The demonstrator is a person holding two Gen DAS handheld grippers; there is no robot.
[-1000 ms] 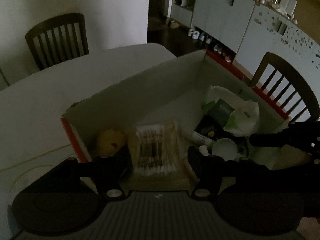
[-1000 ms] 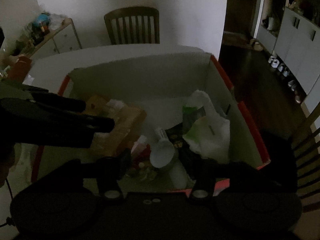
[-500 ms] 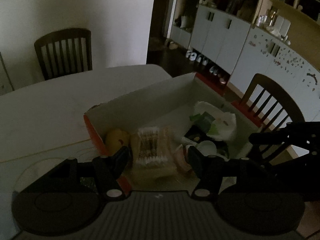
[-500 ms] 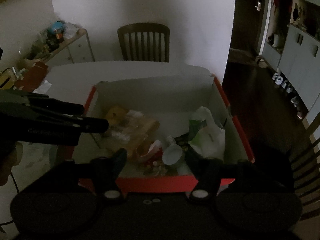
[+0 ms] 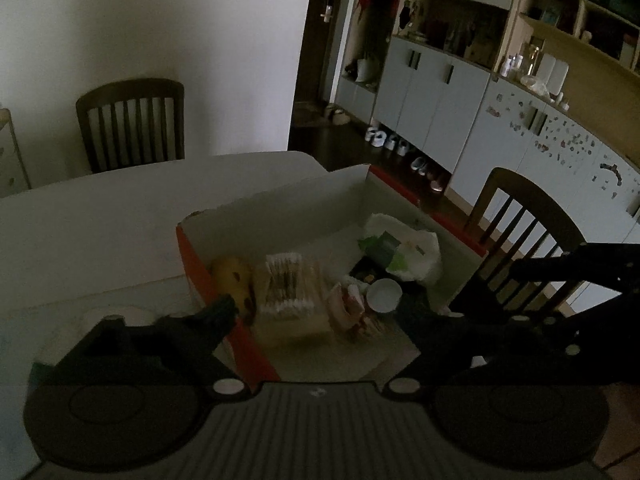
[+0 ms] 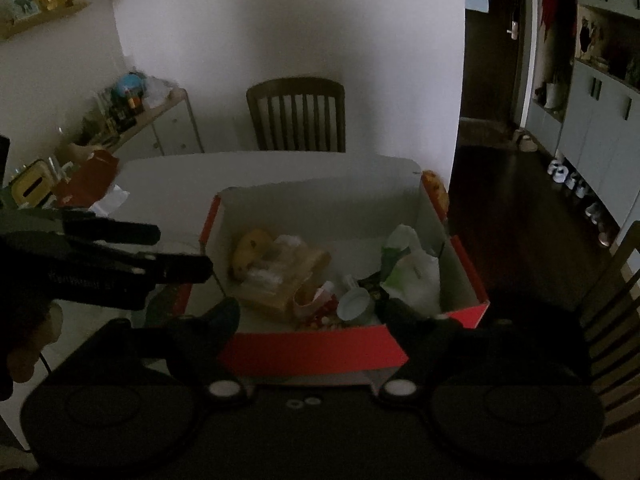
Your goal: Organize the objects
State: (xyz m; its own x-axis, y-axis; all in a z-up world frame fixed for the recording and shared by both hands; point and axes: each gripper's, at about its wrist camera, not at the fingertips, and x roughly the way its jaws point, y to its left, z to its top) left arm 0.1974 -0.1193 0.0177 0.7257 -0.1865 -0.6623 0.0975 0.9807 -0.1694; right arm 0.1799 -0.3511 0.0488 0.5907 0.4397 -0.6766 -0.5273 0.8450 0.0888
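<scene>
While the left wrist view looks down over the table point(image 5: 100, 240), the left gripper point(image 5: 320, 312) hangs above the near end of the red box point(image 5: 192, 256) with its jaws wide and nothing between them. Inside, a yellow toy point(image 5: 234, 280) sits in the near left corner, a pack of cotton swabs point(image 5: 286, 284) just beside it, a white cup point(image 5: 384, 295) and a white plastic bag point(image 5: 416, 252) toward the right wall.

From the right wrist view, the right gripper point(image 6: 312, 312) stands off the box's near red wall point(image 6: 312, 350) — jaws wide, empty — with the left gripper off the box's left side. Everything appears gathered in the box; judging by that, the sound move is to keep both grippers clear of the rim — and avoid tipping the light cardboard.
</scene>
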